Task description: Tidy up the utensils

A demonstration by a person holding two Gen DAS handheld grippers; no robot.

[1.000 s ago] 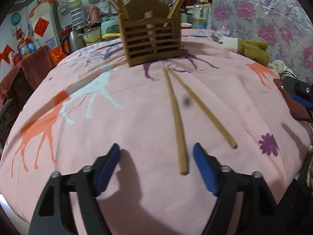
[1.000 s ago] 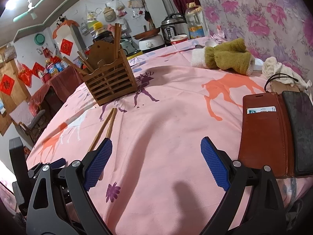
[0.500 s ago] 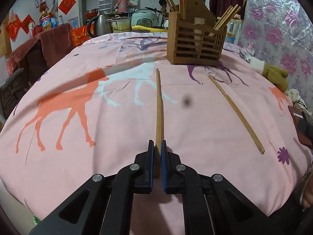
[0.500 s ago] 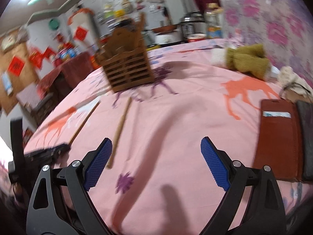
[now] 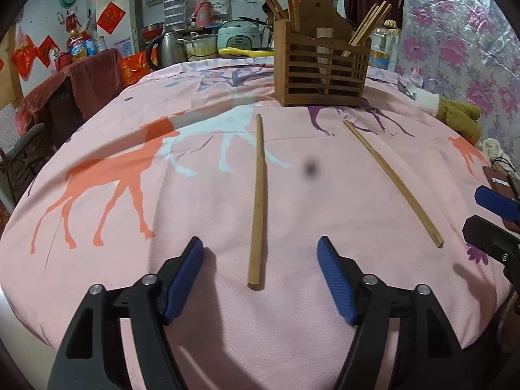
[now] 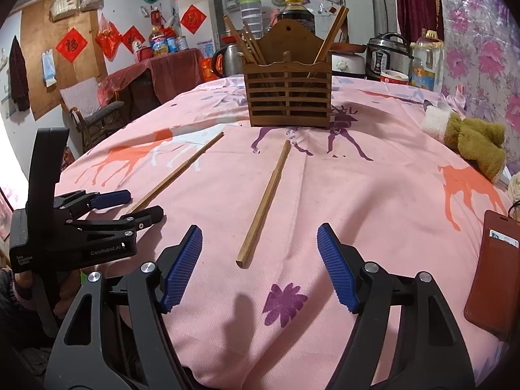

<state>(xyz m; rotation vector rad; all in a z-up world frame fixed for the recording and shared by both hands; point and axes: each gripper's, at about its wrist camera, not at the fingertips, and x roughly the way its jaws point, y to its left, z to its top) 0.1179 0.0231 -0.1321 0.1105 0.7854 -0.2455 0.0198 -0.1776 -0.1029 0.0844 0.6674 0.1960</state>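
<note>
Pink cotton cloth printed with orange, white and purple deer (image 5: 195, 195) covers the table, and two long brown wooden chopsticks lie loose on it. In the left wrist view, the left-hand chopstick (image 5: 257, 200) runs almost straight away from the camera, its near end resting on the cloth between the blue ribbed pads of the left gripper (image 5: 260, 276). The jaws of that gripper stand wide apart and touch nothing. The right-hand chopstick (image 5: 393, 182) lies at a slant, well apart from the first, with its near end close to the blue tip of the right gripper (image 5: 494, 200) at the frame's right edge.

In the right wrist view, the right gripper (image 6: 260, 269) also has its jaws spread wide, empty, with the near end of the right-hand chopstick (image 6: 265, 200) lying between its pads without contact. The left-hand chopstick (image 6: 178, 172) slants toward the left gripper (image 6: 130, 206), whose black body sits at the left with its fingers parted.

Past the far ends of both sticks stands a brown slatted wooden chopstick holder (image 5: 321, 65) with a tall arched back; several more chopsticks stand tilted in its compartments. A brown leather wallet (image 6: 490, 269) lies at the table's right edge, and an olive-green plush toy (image 6: 474, 143) rests beyond it near the flowered wall covering.
</note>
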